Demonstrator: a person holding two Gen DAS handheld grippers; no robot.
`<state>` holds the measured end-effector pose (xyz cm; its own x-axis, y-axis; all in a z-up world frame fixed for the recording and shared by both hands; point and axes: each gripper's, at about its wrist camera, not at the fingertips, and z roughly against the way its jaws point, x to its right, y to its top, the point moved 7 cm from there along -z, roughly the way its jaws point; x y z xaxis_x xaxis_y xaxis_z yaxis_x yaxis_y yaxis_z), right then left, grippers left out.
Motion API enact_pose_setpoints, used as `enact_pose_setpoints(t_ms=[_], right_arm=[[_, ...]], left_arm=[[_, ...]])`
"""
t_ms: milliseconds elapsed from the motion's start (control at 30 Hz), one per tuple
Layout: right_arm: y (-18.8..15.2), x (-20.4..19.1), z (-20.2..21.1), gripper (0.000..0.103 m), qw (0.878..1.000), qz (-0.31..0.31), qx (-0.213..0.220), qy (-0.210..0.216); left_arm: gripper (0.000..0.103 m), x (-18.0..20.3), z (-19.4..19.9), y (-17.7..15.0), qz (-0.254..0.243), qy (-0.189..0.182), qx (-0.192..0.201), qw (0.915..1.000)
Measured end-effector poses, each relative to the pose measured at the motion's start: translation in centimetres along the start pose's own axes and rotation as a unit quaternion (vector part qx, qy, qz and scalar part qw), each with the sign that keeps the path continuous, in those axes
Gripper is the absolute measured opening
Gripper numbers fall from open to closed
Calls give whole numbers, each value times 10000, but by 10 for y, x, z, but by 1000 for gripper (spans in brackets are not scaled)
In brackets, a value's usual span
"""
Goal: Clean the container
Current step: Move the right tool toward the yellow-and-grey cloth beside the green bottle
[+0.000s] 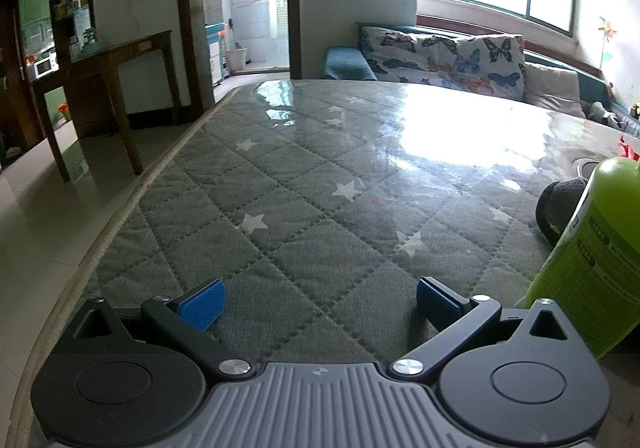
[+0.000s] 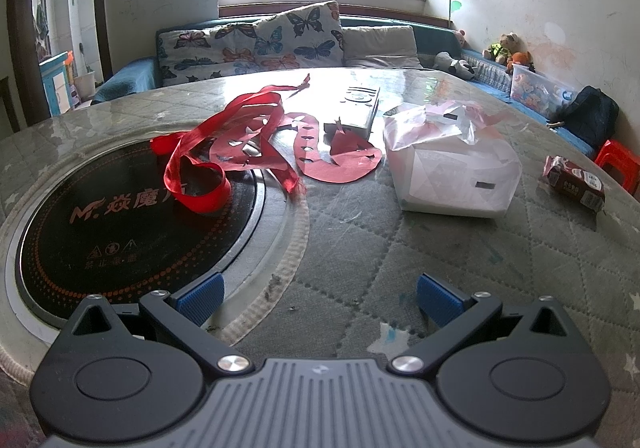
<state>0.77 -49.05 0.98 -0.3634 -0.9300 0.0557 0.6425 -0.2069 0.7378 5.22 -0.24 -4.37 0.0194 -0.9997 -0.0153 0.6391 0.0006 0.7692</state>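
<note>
Nearest, in the left view: left tool point(image 1: 318, 302) with blue pads wide apart, nothing between them, low over the quilted counter point(image 1: 280, 207). Just to its right, a green bottle point(image 1: 592, 268), upright, probably the cleaner or the container itself; hard to tell which. Behind the bottle, a dark round thing point(image 1: 560, 203), maybe a cloth or sponge, too unclear to name.

In the right view: right tool point(image 2: 320, 302), also spread apart and empty, above the edge of the round black cooktop point(image 2: 120, 215) set into the counter. Further on, red ribbon point(image 2: 208, 163) and red paper cutouts point(image 2: 332, 155) lying partly on the cooktop. Beside them to the right, a white plastic bag point(image 2: 452, 163) wrapped over something boxy, and behind, a remote control point(image 2: 356, 107). At the far right edge, a small dark packet point(image 2: 574, 183).

Judging from this: cleaning not yet begun. Nothing picked up, no wiping visible, bottle untouched. Everything left to do: taking the bottle or cloth first, then the container.
</note>
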Motion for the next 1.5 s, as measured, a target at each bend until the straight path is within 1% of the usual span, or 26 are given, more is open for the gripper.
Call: enact_pose_setpoints(t_ms=[167,267,300,400,700,800,867,1100,1233,1467,1500], right_arm=[[0,-2,1,103,9998,125,4,121],[-2,-2,6,103,9997,137,21,207],[-3,-11,4,103,9997,154,5,173],[-3,-19,11,103,9994,241,25,240],[-3,-38,23,103,9975,420,126,563],[-2,-49,30,103,9960,569,184,659],[-1,-56,34,103,9947,642,194,782],[4,-94,58,103,9860,909,351,1351],[5,-116,71,103,9785,1020,354,1757],[6,-153,91,102,9639,1279,391,2301],[5,-164,96,102,9625,1314,453,2329]], left_arm=[[103,1,5,-4,-1,-15,-144,9999],[103,2,11,-9,58,35,-150,9999],[103,3,12,-11,55,50,-149,9999],[103,6,20,-14,11,89,-142,9999],[103,18,40,-19,-1,121,-214,9997],[103,22,46,-23,15,131,-261,9996],[103,25,49,-25,-8,150,-291,9995],[103,33,64,-25,-59,117,-212,9997],[103,38,68,-24,-111,81,-204,9997],[103,44,71,-23,-170,61,-195,9996],[103,44,70,-23,-161,54,-194,9997]])
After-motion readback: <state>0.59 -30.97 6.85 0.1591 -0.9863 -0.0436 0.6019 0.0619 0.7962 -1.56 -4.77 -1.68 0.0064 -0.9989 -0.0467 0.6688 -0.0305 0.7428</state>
